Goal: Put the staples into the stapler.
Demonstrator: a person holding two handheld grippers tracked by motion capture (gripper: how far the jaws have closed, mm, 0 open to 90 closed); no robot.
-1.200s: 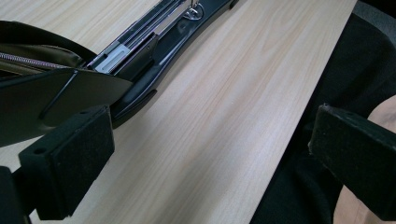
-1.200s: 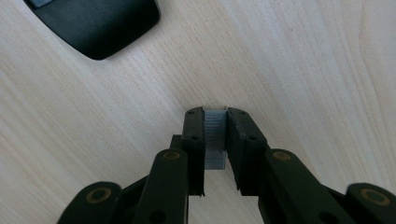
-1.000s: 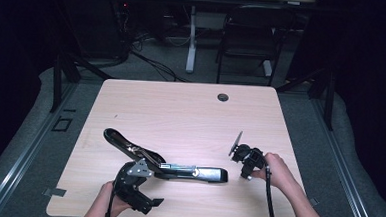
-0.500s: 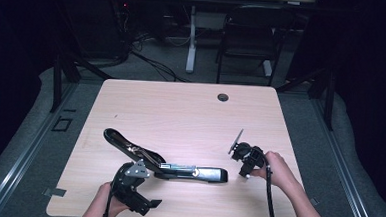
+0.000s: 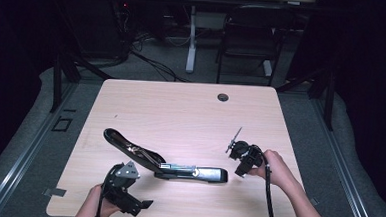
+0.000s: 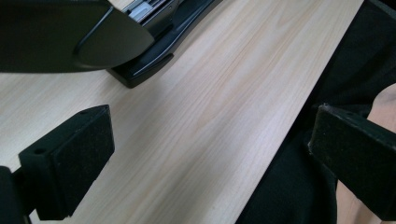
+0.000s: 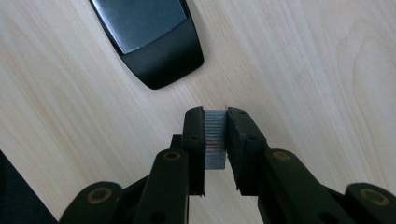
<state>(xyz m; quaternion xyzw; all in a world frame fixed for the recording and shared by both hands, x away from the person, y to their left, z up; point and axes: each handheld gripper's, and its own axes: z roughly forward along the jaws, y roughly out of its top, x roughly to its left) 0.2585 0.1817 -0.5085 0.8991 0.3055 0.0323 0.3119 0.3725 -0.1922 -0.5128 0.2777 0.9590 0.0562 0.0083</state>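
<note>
A black and silver stapler [image 5: 178, 169] lies swung open near the table's front, its top arm [image 5: 126, 144] tilted up to the left and its base end [image 7: 149, 42] pointing right. My right gripper [image 5: 241, 172] sits just right of that end. In the right gripper view it [image 7: 215, 126] is shut on a short silvery strip of staples [image 7: 215, 142], held above the wood. My left gripper [image 5: 136, 204] is at the front left edge, below the stapler. Its jaws [image 6: 205, 154] stand wide open with nothing between them, one pad over the table, the other past the edge.
The light wooden table [image 5: 180, 113] has a round cable hole [image 5: 223, 97] at the back. A dark chair [image 5: 250, 36] and floor cables lie beyond it. A person's hands enter from the bottom; dark clothing [image 6: 303, 186] sits past the table's front edge.
</note>
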